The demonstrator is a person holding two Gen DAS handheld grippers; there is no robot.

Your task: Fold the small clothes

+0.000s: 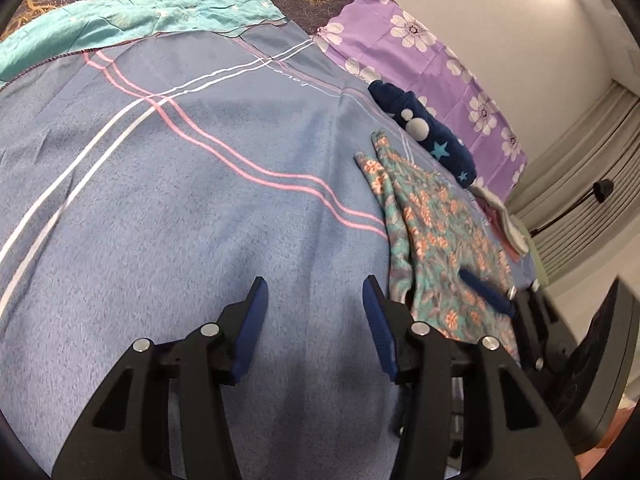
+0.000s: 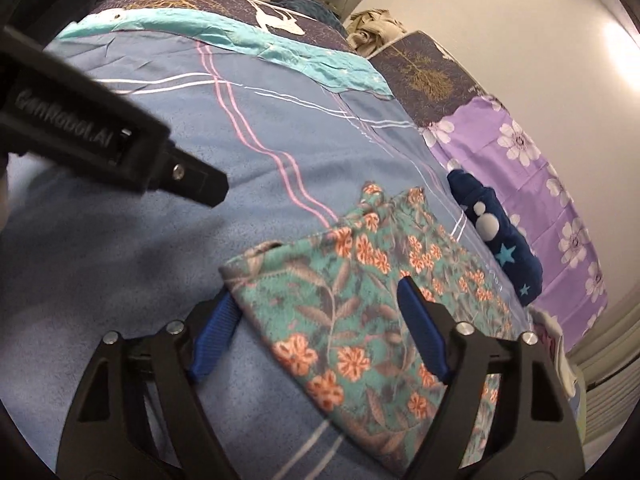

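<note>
A teal garment with orange flowers [image 2: 360,320] lies flat on the blue striped blanket [image 2: 120,260]. My right gripper [image 2: 318,292] straddles its near left corner with the jaws wide. The cloth's edge covers part of the left pad [image 2: 212,336], the right pad [image 2: 420,328] rests on top, and the pads do not pinch it. In the left wrist view the same garment [image 1: 432,232] lies to the right, with a blue right-gripper finger [image 1: 486,294] on it. My left gripper [image 1: 315,284] hovers open over bare blanket, nothing between its fingers.
A folded navy garment with stars and white dots [image 2: 496,240] lies just beyond the floral one, beside a purple flowered sheet [image 2: 540,184]. A teal cloth band [image 1: 120,20] crosses the far blanket. Small light clothes [image 1: 504,216] sit at the bed's right edge, by a wall.
</note>
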